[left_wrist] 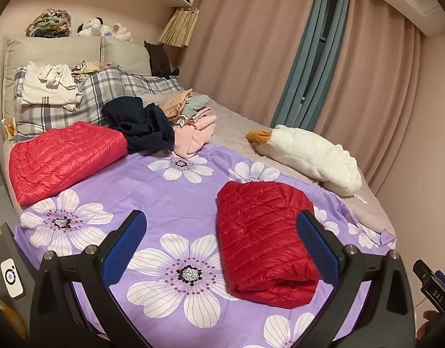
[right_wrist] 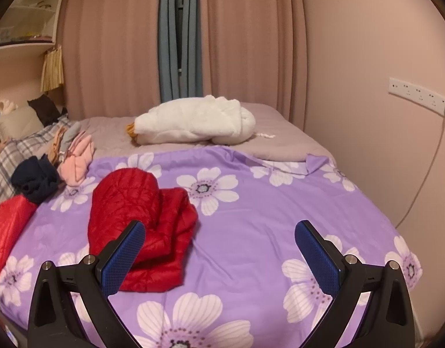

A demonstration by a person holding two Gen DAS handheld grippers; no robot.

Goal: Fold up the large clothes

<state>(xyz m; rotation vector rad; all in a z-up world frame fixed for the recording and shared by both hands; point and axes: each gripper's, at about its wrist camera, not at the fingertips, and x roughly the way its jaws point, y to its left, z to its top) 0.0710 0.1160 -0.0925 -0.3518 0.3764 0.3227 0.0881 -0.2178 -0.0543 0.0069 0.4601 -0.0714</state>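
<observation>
A folded dark red quilted down jacket lies on the purple flowered sheet; it also shows in the right wrist view. A second, brighter red folded down jacket lies at the far left of the sheet, seen at the left edge of the right wrist view. My left gripper is open and empty, above the sheet, its right finger over the dark red jacket's edge. My right gripper is open and empty, its left finger over the jacket's near side.
A heap of dark navy clothes and pink and beige garments lies behind the sheet. A white plush goose lies toward the curtains. Plaid pillows with folded white clothes sit at the headboard. A wall with sockets stands right.
</observation>
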